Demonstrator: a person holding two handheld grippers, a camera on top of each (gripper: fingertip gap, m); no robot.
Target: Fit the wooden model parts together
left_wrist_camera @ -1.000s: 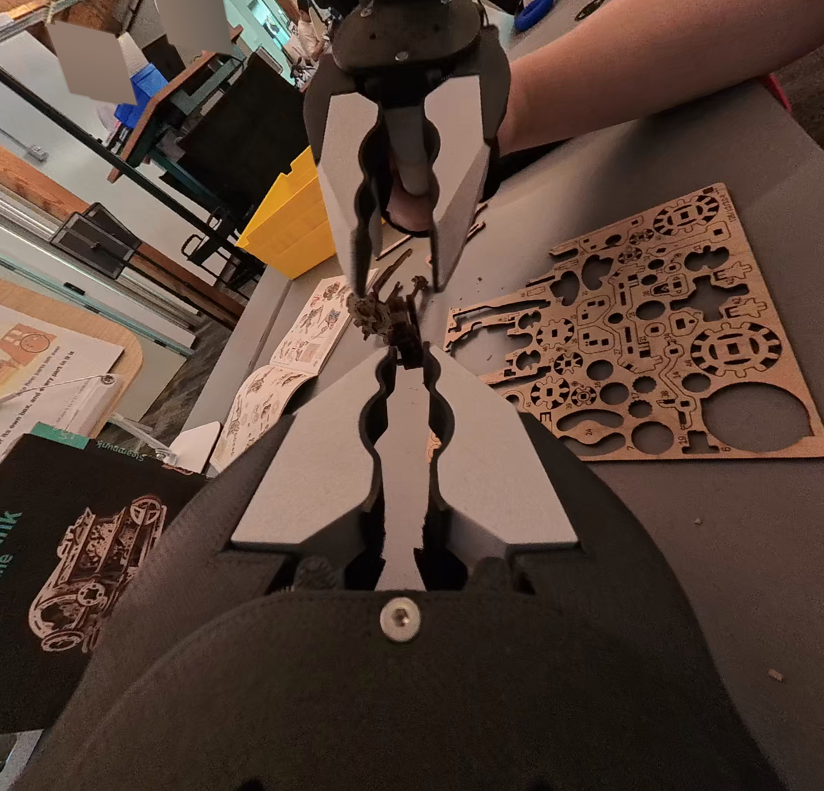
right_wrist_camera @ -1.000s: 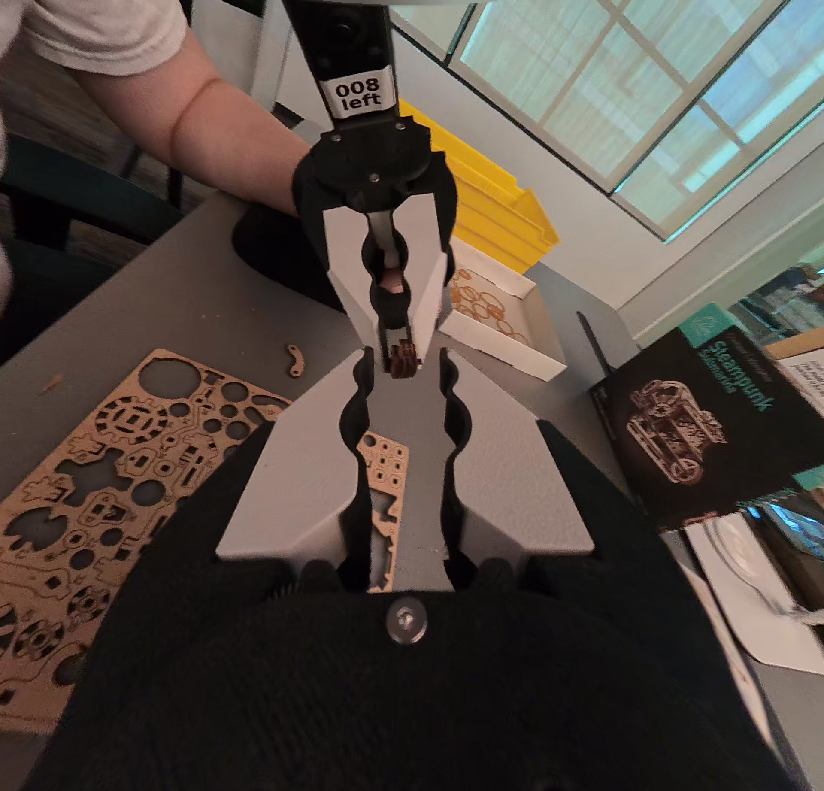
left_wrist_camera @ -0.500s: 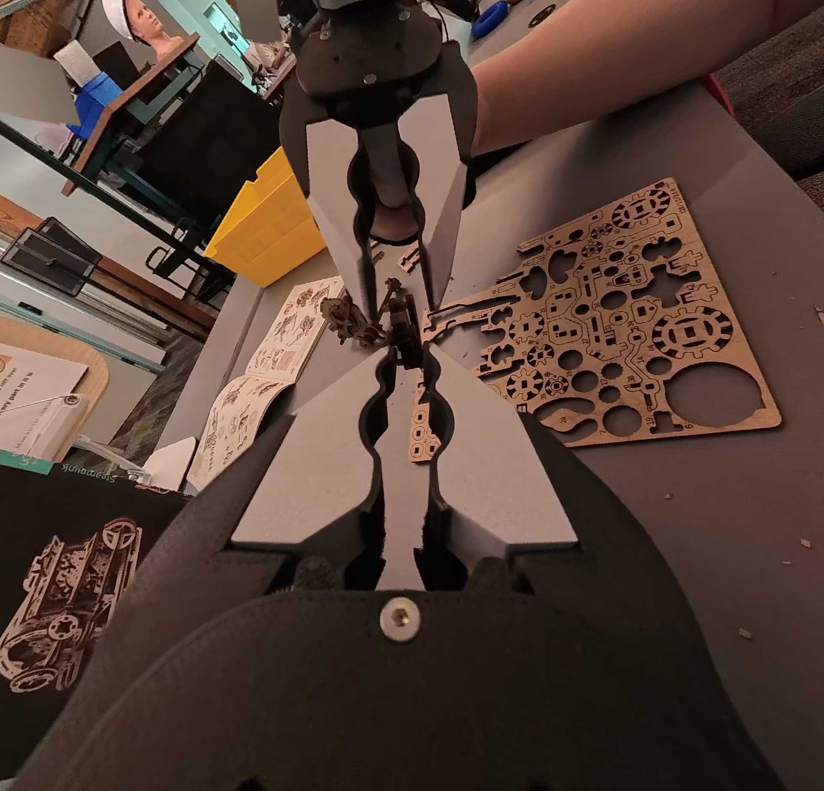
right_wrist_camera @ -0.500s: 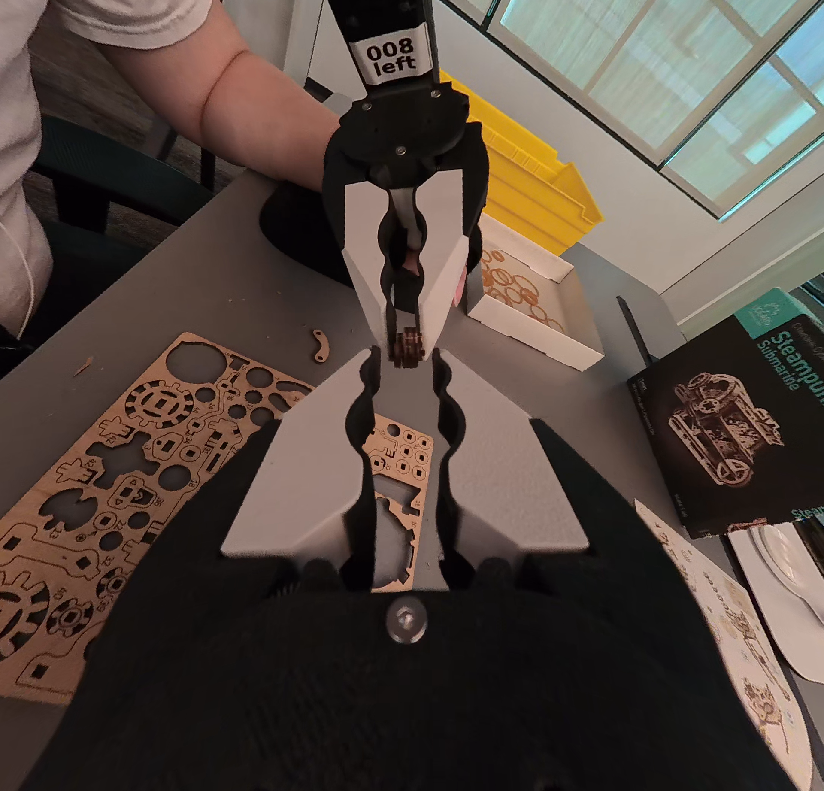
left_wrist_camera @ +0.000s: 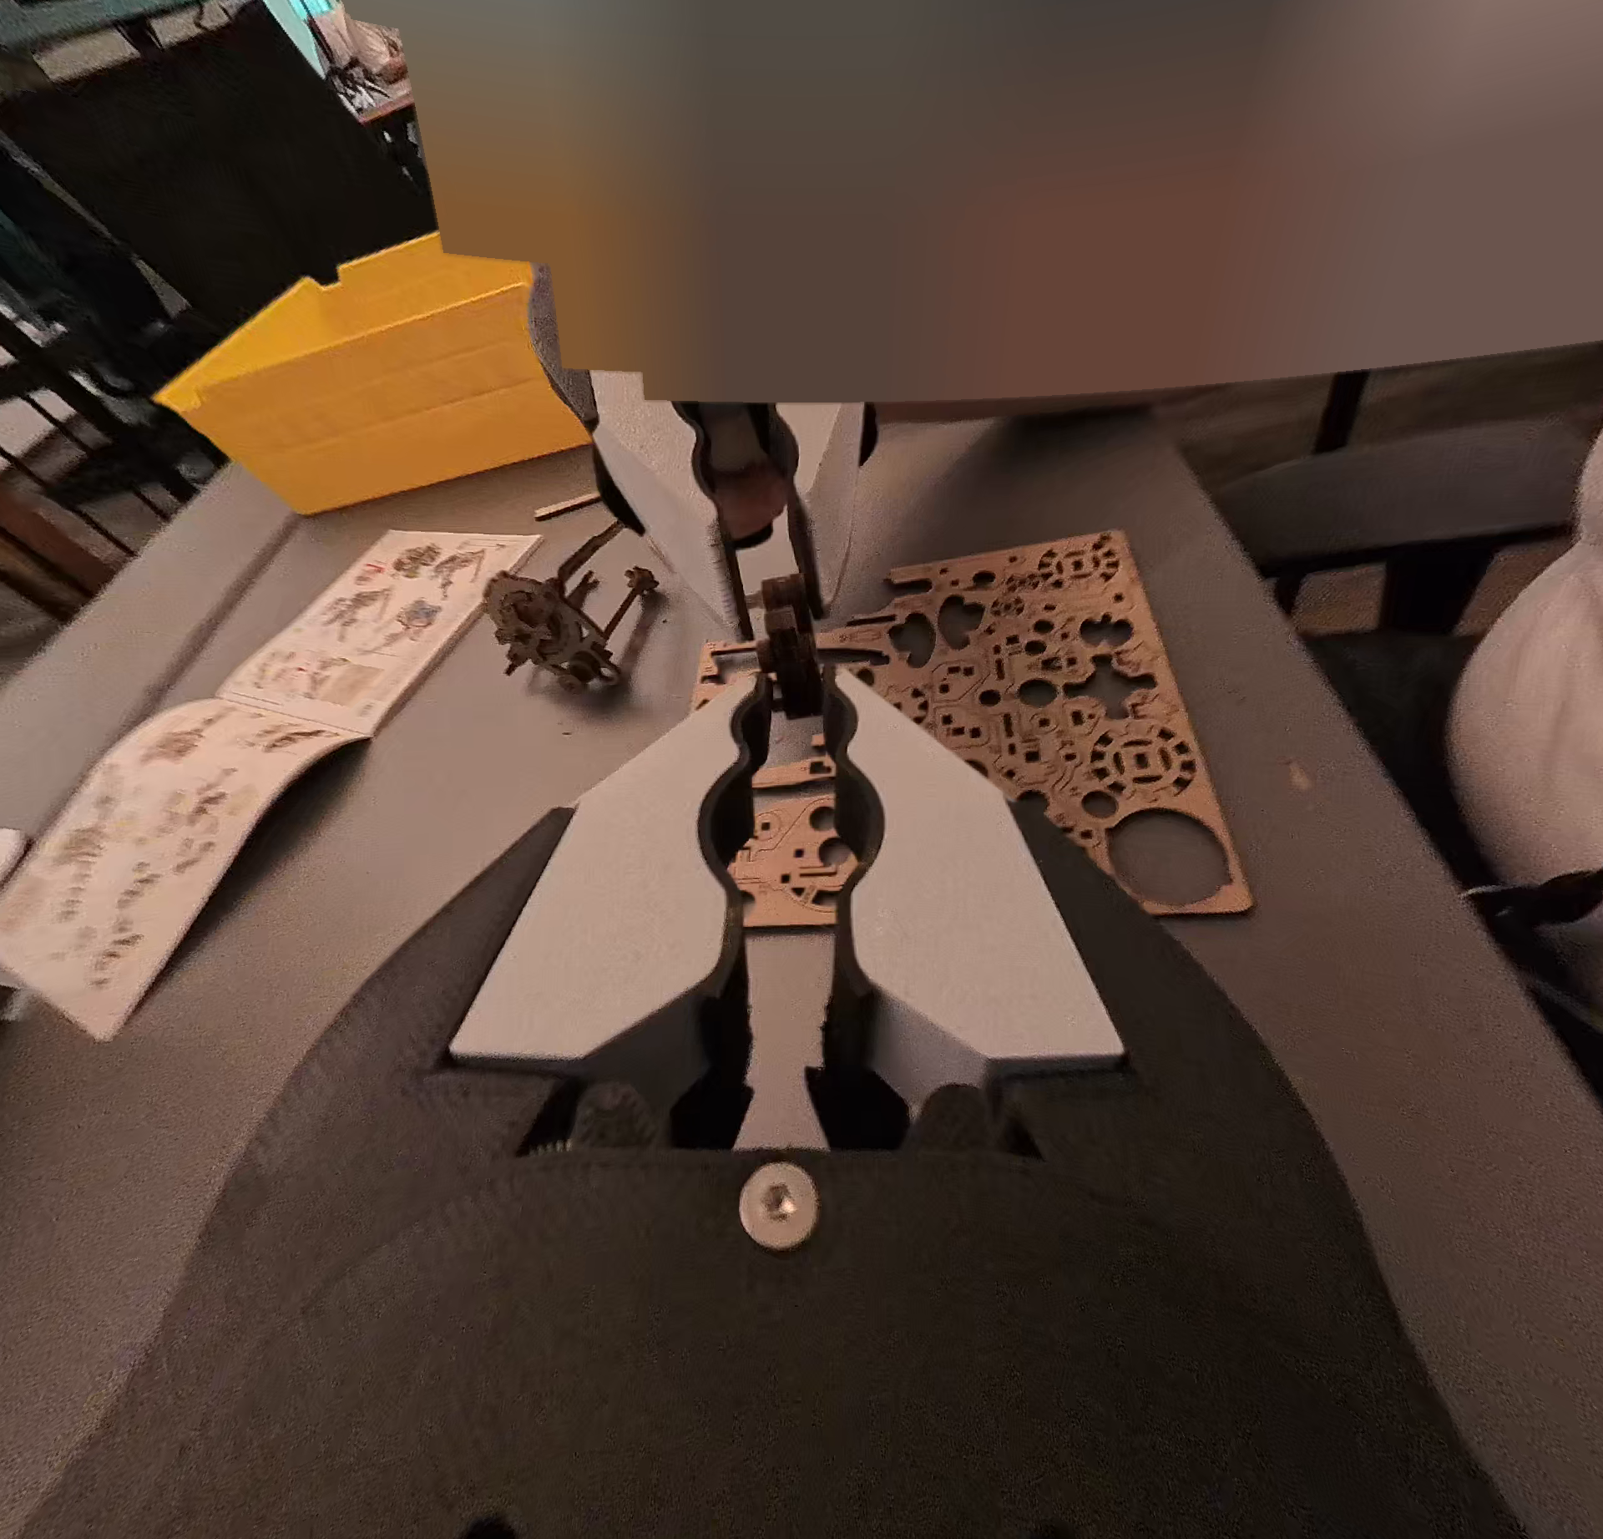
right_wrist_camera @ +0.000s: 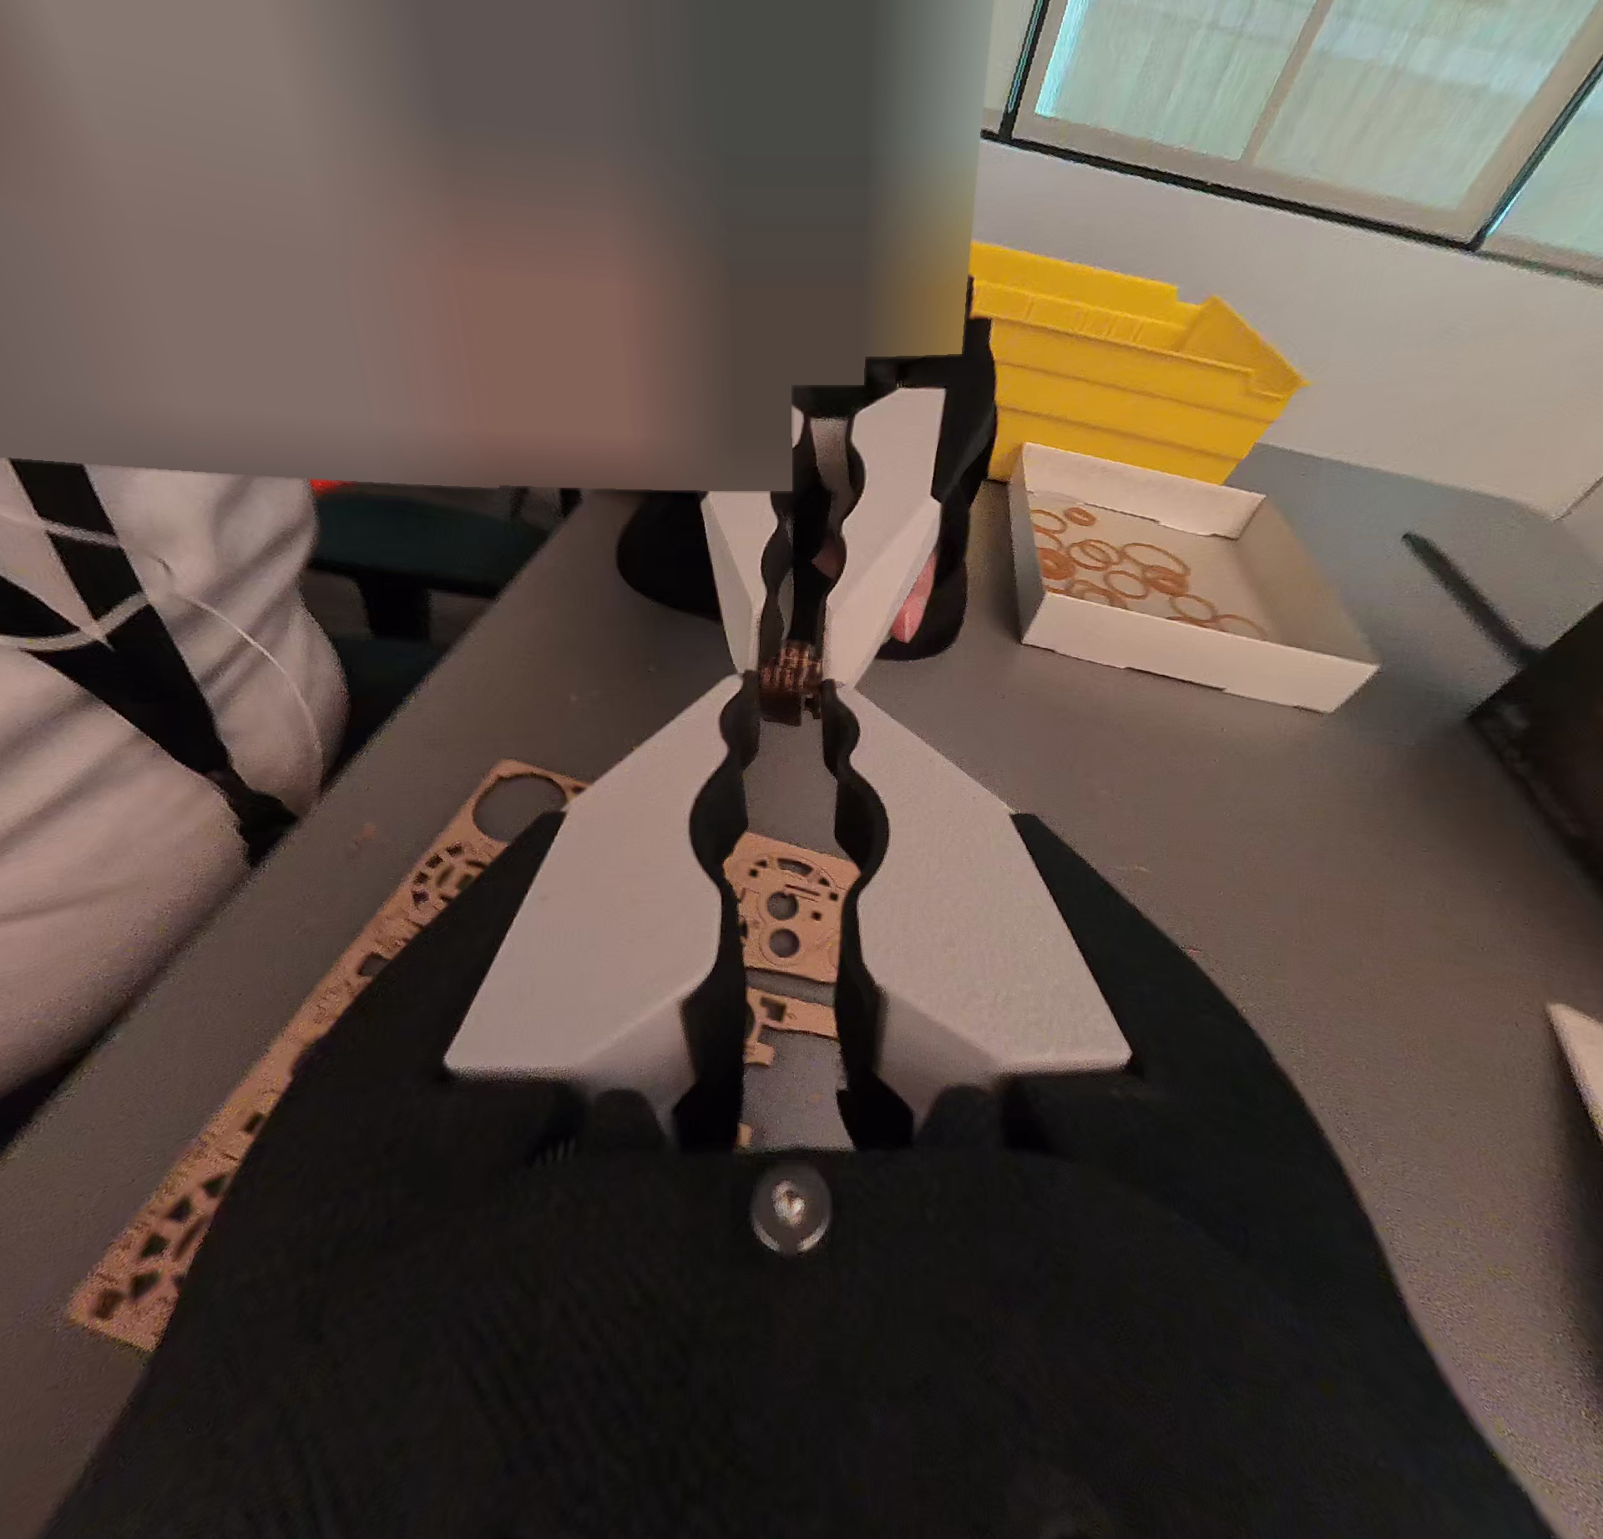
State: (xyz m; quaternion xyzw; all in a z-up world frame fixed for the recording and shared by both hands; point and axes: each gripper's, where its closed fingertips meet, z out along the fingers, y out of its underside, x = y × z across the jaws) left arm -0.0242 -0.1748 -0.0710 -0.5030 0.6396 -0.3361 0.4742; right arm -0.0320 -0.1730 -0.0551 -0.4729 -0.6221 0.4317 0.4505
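A small dark wooden part [left_wrist_camera: 788,649], a stack of little discs, hangs above the grey table between both grippers. My left gripper [left_wrist_camera: 791,689] is shut on its near end. My right gripper [left_wrist_camera: 775,621] comes from the far side, tip to tip with the left. In the right wrist view my right gripper [right_wrist_camera: 788,695] is closed onto the same part [right_wrist_camera: 789,675], and my left gripper [right_wrist_camera: 794,651] meets it from behind. A part-built wooden gear model [left_wrist_camera: 555,640] stands on the table to the left. A punched-out wooden sheet [left_wrist_camera: 1067,716] lies under the grippers.
An open instruction booklet [left_wrist_camera: 260,716] lies at the left. A yellow bin [left_wrist_camera: 390,378] stands at the back. A white tray [right_wrist_camera: 1188,669] holds several brown rings. A black box [right_wrist_camera: 1553,716] sits at the right edge. A person's torso [right_wrist_camera: 130,716] is beside the table. My two grippers' fingertips are within a few centimetres of each other. Left tips and right tips are each some 15 centimeters from the part-built wooden gear model [left_wrist_camera: 555,640].
My right gripper's fingers have narrowed from open onto the small part. Both grippers have swung over the wooden sheet, away from the gear model. My left gripper has kept hold of the part.
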